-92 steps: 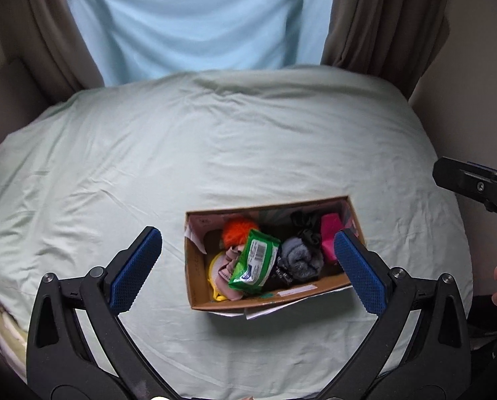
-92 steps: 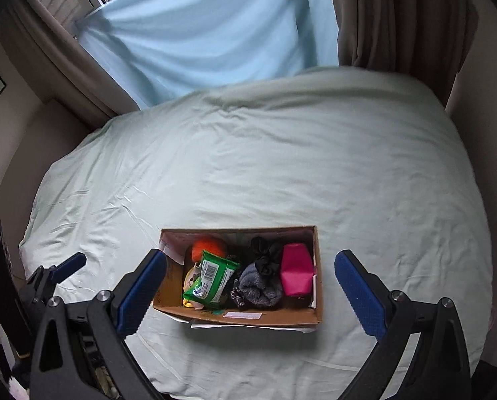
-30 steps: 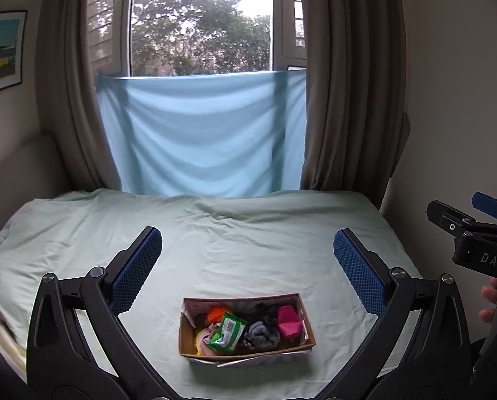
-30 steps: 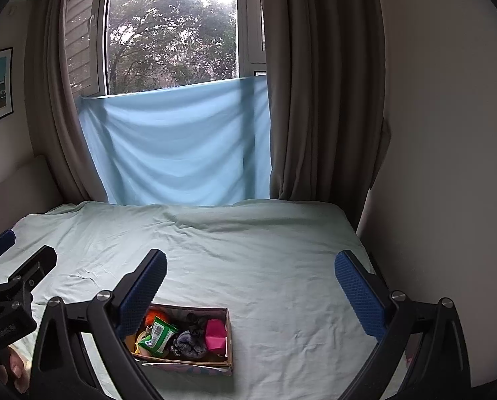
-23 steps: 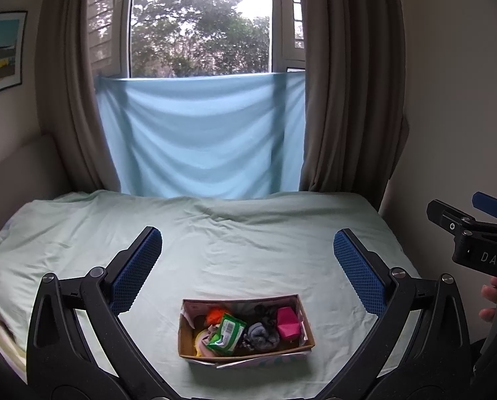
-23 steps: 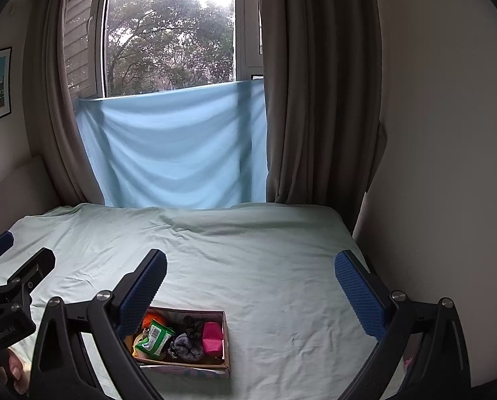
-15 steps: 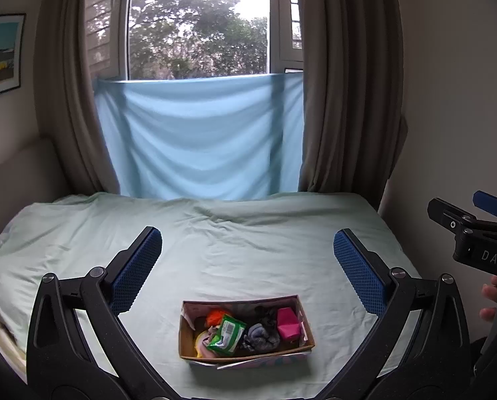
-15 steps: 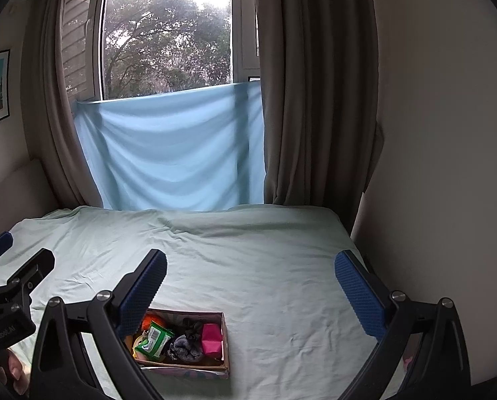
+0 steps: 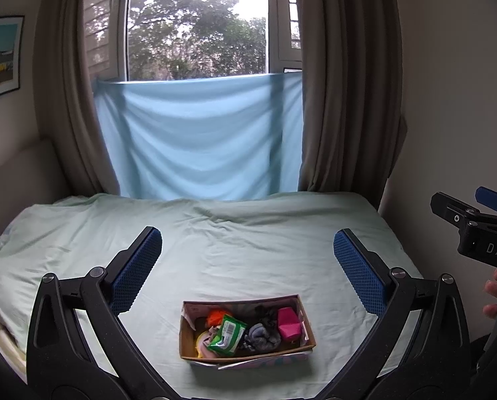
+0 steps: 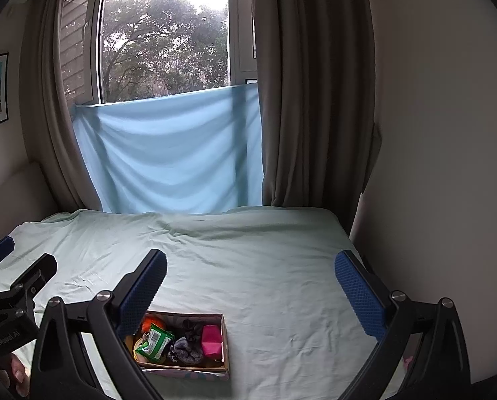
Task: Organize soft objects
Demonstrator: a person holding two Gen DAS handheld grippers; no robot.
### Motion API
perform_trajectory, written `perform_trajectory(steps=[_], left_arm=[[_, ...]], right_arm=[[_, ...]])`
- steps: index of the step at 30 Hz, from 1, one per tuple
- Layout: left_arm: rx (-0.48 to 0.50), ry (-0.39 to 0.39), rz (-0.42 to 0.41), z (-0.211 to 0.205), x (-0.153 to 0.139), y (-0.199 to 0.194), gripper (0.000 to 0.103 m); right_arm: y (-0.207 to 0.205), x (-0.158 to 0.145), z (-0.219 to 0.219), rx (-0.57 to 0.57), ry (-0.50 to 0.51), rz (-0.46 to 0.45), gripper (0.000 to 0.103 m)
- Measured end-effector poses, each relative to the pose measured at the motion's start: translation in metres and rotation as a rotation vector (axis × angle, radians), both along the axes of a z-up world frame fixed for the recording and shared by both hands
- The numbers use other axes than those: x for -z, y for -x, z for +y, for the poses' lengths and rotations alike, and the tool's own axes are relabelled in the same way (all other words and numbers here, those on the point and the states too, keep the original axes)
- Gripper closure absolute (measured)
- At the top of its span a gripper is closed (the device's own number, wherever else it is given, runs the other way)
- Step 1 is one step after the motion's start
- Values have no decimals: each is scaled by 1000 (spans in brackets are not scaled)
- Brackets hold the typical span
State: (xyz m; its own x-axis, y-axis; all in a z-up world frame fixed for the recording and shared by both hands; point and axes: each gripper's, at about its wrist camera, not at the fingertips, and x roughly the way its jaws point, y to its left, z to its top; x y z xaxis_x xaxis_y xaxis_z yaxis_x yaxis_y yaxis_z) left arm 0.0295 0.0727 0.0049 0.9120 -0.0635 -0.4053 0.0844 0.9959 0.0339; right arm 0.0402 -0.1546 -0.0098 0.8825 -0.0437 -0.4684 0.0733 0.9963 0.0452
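- A cardboard box (image 9: pixel 247 353) sits on a pale green bedsheet (image 9: pixel 248 240) near the foot of the bed, well apart from both claws.
- Inside the box lie an orange fluffy item (image 9: pixel 215 316), a green packet (image 9: pixel 228 335), a grey sock bundle (image 9: pixel 260 333) and a pink pouch (image 9: pixel 287 325), packed close together.
- The left gripper (image 9: pixel 248 273) is held above the bed, its blue-padded fingers spread wide with nothing between them.
- The right gripper (image 10: pixel 251 296) hangs likewise, fingers fully apart and empty; the box shows just beside its left finger (image 10: pixel 142 290).
- Behind the bed, a light blue cloth (image 9: pixel 198 140) covers the lower window between brown curtains (image 9: pixel 348 83).
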Motion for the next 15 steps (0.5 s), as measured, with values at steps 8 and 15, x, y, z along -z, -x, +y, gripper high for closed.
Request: perform_trajectory(steps=[8,15], left_arm=[[-26,-52,-37,-3,-3,1,0],[-2,-42,-43,-4,-2,-9,0]], right_arm=[[1,0,0,2,0,-2,2],[-9,-2,0,1,10,9,2]])
